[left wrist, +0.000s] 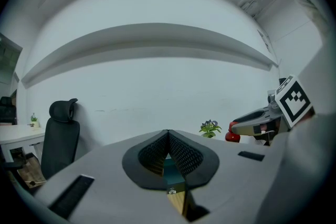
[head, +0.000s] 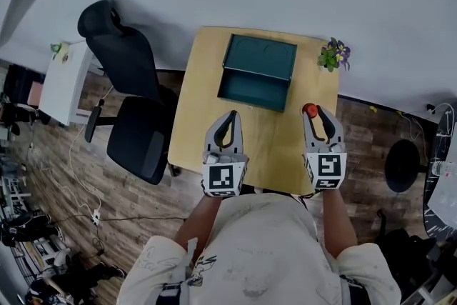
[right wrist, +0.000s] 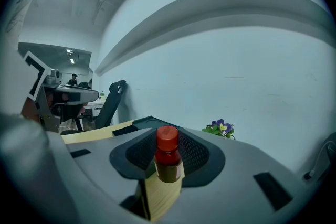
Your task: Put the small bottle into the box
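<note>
The small bottle (right wrist: 168, 157), dark brown with a red cap, stands upright between the pads of my right gripper (right wrist: 167, 150), which is shut on it. In the head view that bottle (head: 309, 110) shows as a red cap at the tip of the right gripper (head: 315, 113), above the table's right side and short of the box. The teal box (head: 255, 86) lies open at the table's far middle, its lid (head: 260, 57) tipped back. My left gripper (head: 230, 115) hovers over the table's near left, its fingertips touching and nothing between them; the left gripper (left wrist: 168, 135) points at the box.
A wooden table (head: 207, 126) carries the box. A small potted plant (head: 333, 53) with purple flowers stands at its far right corner. A black office chair (head: 132, 103) sits left of the table, a white side table (head: 64, 78) beyond it. A black stool (head: 402, 164) stands at the right.
</note>
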A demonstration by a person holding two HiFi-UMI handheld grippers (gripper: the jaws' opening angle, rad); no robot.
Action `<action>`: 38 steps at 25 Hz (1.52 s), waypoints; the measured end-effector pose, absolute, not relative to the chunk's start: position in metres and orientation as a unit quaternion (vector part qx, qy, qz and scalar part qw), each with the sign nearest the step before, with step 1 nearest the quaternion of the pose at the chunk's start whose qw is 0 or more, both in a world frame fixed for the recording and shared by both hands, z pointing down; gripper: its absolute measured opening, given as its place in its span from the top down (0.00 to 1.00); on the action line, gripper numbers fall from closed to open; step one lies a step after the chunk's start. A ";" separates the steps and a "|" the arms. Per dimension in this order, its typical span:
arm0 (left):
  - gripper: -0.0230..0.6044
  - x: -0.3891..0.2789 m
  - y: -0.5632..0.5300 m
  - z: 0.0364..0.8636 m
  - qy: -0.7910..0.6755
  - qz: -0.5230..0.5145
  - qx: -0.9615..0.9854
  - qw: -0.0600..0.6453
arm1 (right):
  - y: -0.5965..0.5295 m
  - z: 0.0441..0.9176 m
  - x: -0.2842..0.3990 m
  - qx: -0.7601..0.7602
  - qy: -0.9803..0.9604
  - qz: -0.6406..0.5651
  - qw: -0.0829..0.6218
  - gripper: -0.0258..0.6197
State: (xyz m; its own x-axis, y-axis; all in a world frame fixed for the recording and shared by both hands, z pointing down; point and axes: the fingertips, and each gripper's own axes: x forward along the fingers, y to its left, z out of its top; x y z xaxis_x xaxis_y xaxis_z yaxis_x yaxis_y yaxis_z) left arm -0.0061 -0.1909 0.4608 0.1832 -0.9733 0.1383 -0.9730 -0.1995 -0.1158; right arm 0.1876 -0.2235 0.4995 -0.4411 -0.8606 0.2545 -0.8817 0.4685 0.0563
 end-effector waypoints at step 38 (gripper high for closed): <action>0.95 -0.173 -0.221 0.465 0.653 -0.077 -0.753 -0.023 | -0.265 0.497 0.011 0.472 -0.866 0.027 0.161 0.75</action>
State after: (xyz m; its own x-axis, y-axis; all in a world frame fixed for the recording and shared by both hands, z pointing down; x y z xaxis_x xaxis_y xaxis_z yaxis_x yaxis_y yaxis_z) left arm -0.1727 -0.2213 0.4653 0.1365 -0.9799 0.1457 -0.9869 -0.1473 -0.0663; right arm 0.0113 -0.2650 0.4967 -0.5028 -0.8093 0.3037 -0.8265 0.5530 0.1053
